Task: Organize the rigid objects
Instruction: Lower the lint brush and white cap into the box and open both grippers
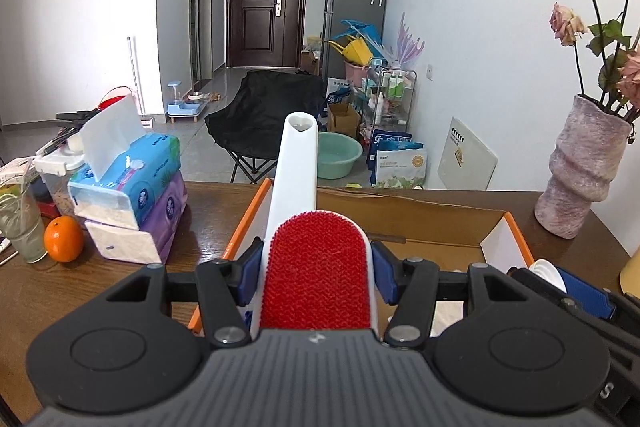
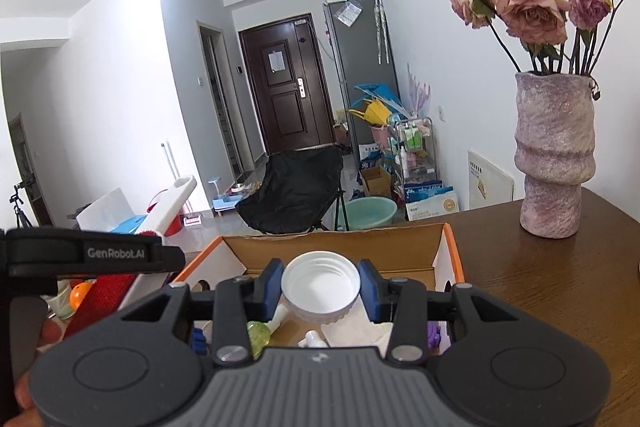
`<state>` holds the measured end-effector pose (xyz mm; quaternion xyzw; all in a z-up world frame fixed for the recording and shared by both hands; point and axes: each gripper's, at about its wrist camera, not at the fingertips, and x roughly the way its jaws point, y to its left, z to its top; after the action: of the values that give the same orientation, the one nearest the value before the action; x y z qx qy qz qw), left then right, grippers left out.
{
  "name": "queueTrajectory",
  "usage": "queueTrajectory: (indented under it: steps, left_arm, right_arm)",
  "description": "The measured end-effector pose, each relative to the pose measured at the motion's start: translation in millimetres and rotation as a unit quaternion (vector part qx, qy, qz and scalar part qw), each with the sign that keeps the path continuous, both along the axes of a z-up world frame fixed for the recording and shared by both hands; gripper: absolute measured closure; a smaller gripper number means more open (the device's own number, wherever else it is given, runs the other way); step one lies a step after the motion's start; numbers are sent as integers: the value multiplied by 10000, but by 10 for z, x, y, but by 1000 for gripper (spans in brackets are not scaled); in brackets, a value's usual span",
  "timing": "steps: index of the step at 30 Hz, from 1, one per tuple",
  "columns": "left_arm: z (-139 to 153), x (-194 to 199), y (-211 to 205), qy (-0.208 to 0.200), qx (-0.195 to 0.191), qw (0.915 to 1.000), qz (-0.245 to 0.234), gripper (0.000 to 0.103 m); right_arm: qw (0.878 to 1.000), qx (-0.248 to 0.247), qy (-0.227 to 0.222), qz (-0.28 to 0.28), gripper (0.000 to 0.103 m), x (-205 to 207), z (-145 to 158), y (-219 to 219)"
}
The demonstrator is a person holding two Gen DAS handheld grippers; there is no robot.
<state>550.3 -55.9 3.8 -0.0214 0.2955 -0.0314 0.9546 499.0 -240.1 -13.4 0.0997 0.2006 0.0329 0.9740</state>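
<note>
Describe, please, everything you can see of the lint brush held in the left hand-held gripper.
The lint brush has a white plastic body with an oval pad of red velvety bristle fabric. Its handle tapers away from the camera and ends in a heart-shaped hanging hole. The left hand-held gripper clamps its head, blue pads pressing both white edges. It is held in the air, handle pointing forward and up, above the near left part of the open cardboard box. Nothing else touches it.

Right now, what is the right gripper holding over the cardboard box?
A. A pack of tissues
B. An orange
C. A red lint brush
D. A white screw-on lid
D: in the right wrist view the right gripper is shut on a white screw-on lid, its threaded inside facing the camera, above the open cardboard box; the red lint brush is in the left gripper.
</note>
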Motion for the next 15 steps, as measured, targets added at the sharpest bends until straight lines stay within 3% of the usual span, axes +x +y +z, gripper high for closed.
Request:
queueTrajectory:
  steps: [15]
  left_arm:
    - [-79, 618, -161, 292, 204, 9985, 428, 46]
  right_arm:
    - [9968, 58, 787, -139, 64, 743, -5, -141]
